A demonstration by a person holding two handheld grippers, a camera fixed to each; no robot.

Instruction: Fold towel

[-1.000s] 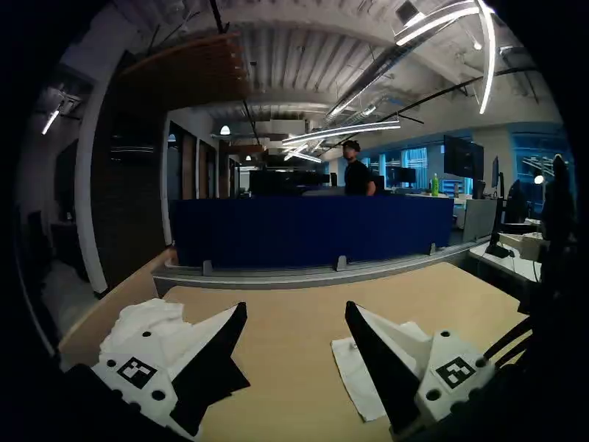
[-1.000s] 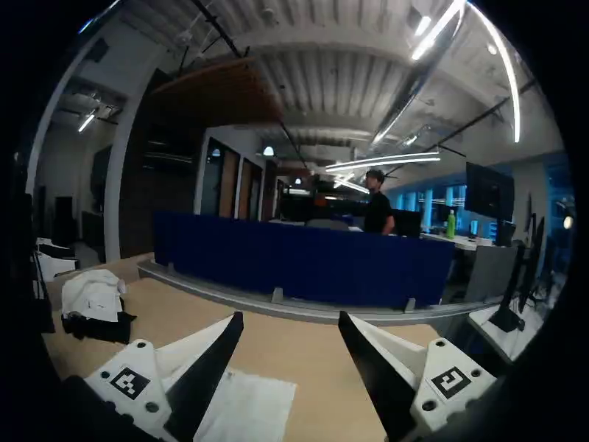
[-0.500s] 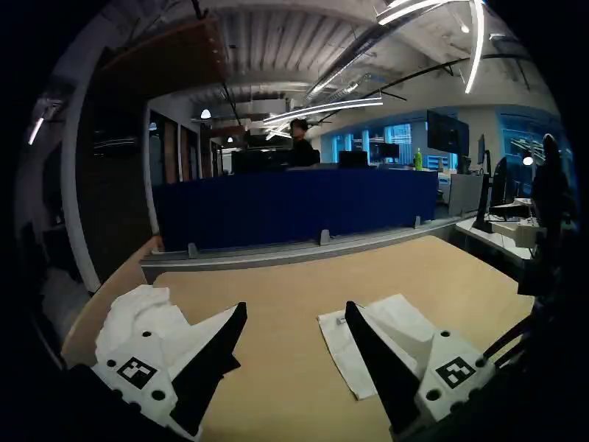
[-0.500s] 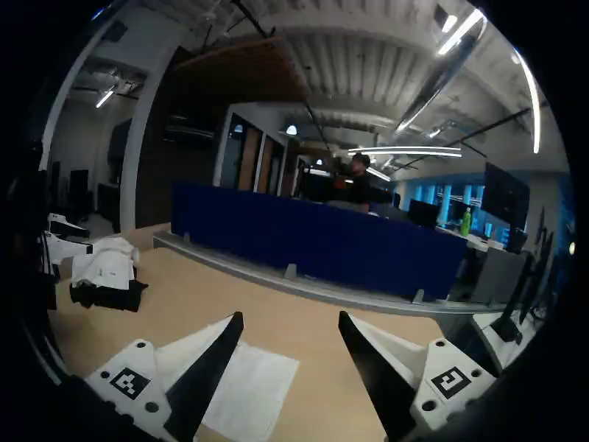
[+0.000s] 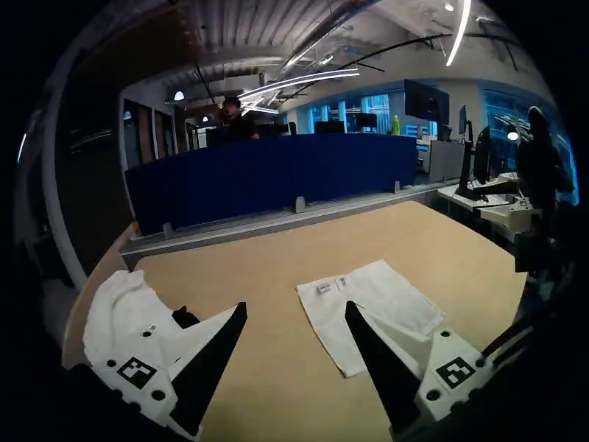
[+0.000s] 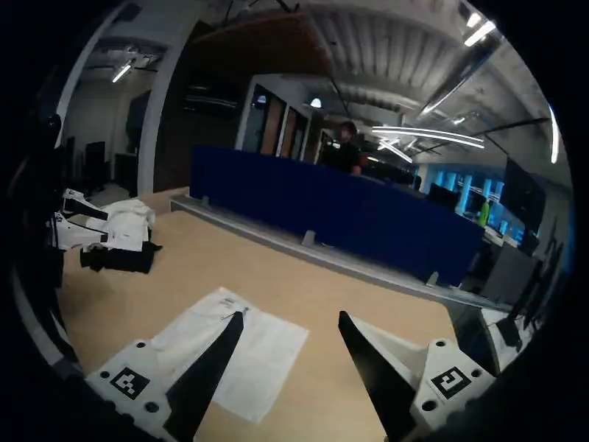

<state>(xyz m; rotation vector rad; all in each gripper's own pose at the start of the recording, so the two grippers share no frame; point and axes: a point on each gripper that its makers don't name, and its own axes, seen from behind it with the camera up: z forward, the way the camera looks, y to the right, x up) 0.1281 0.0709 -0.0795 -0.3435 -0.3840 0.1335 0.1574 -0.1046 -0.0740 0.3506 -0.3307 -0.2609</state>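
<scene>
Wooden desk [image 5: 280, 243] runs from me up to the blue partition [image 5: 272, 173], and a person [image 5: 235, 121] stands behind it; toward the partition's left end, on my side of it, sits a crumpled heap of white cloth [image 5: 118, 317] with something dark beneath it; my left gripper [image 5: 294, 306] hovers over bare wood facing the partition, its jaws wide apart and holding nothing; the towel [image 5: 368, 309] lies flat on the desk well short of the partition, under and just past my left gripper's right-hand finger; my right gripper [image 6: 289, 315] hangs above the towel's near right edge, equally spread and empty, touching no cloth.

As I judge it, the folding has not begun; the towel looks smoothed out in a single flat rectangle with no crease or doubled edge that I can make out, so every fold is left to do, and first I must pinch two corners.

Its long axis seems to run from me toward the partition, skewed slightly leftward; small tags [image 5: 331, 285] mark the edge nearest the partition.
</scene>
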